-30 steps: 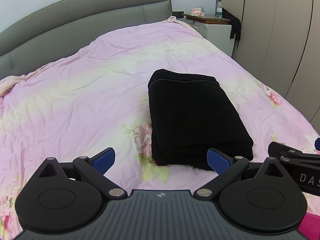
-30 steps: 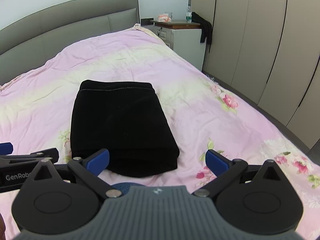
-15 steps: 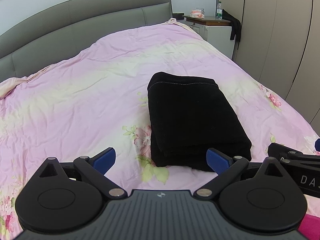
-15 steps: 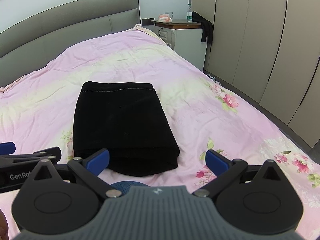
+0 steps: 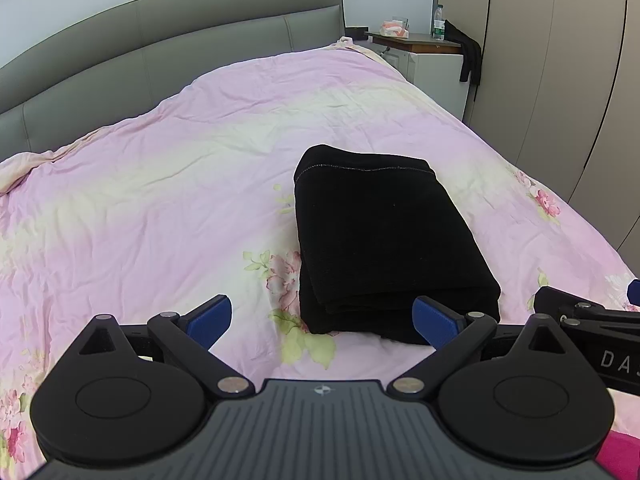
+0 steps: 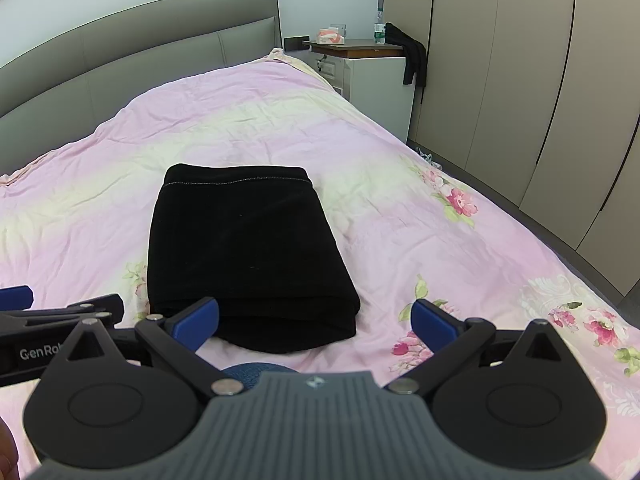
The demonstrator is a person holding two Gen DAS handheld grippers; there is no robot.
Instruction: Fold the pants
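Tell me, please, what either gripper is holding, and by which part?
Nothing: left gripper and right gripper are open, short of the folded pants.

I see the folded pants (image 5: 384, 236) lying on the bed cover (image 5: 160, 200), near the middle of it. Behind the pants, at the far end, is the headboard (image 5: 160, 36). To the right of the headboard stands a small table (image 6: 360, 68) with a bottle (image 6: 378, 32) on it. Further right is the closet wall (image 6: 520, 80). Both grippers sit just in front of the pants, the left gripper (image 5: 322, 318) beside the right gripper (image 6: 314, 316).
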